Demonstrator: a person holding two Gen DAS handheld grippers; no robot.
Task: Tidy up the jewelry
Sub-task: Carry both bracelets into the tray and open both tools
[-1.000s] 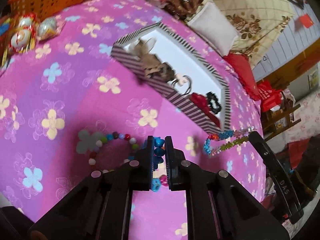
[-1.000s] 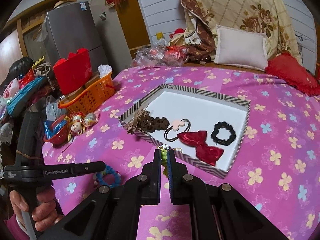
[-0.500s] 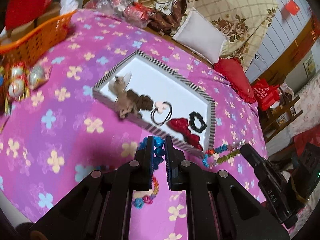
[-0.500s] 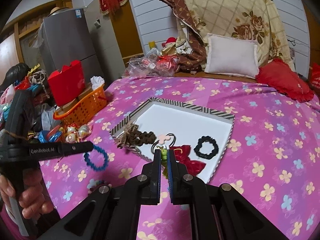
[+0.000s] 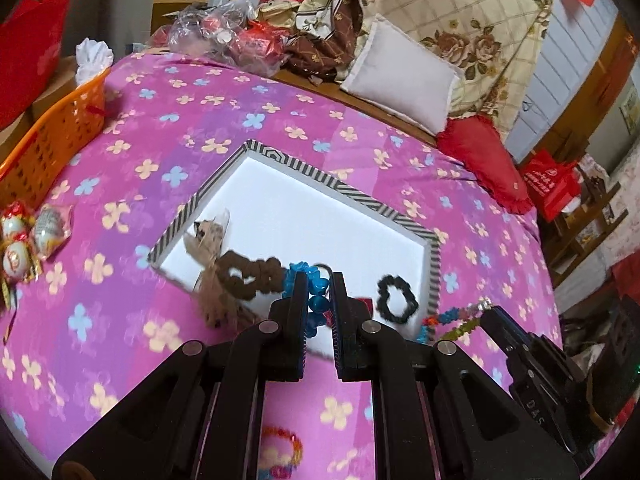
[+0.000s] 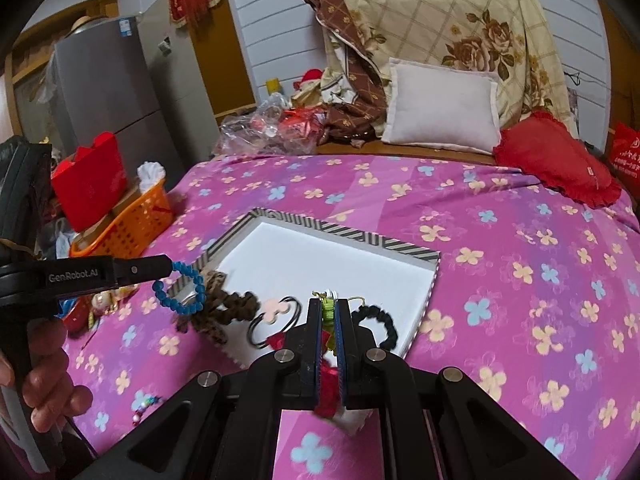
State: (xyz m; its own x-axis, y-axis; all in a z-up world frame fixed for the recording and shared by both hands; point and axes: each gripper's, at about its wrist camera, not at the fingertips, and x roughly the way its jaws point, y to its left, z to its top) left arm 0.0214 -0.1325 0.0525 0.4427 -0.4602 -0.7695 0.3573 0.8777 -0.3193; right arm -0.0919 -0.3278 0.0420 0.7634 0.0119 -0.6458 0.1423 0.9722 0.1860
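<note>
Pink cloth with small flowers (image 6: 500, 240) covers the surface, and a shallow white tray with a striped rim (image 6: 408, 245) lies in its middle. Already in the tray are a brown scrunchie (image 6: 236, 304), a wire bangle with a pink flower (image 6: 276, 312) and a black scrunchie (image 6: 378, 322), so it seems to be the collecting place.

The left tool (image 5: 318, 294) is clenched on a blue bead bracelet (image 6: 180, 288), which hangs as a loop from the tips above the tray's near left corner. Hanging free, it probably can be lowered without catching the rim.

The right tool (image 6: 329, 316) is clenched on a colourful bead string (image 5: 452, 320), green between the pads, over the near edge of the tray. Another bead bracelet (image 5: 280, 456) lies on the cloth, apparently not yet sorted.
</note>
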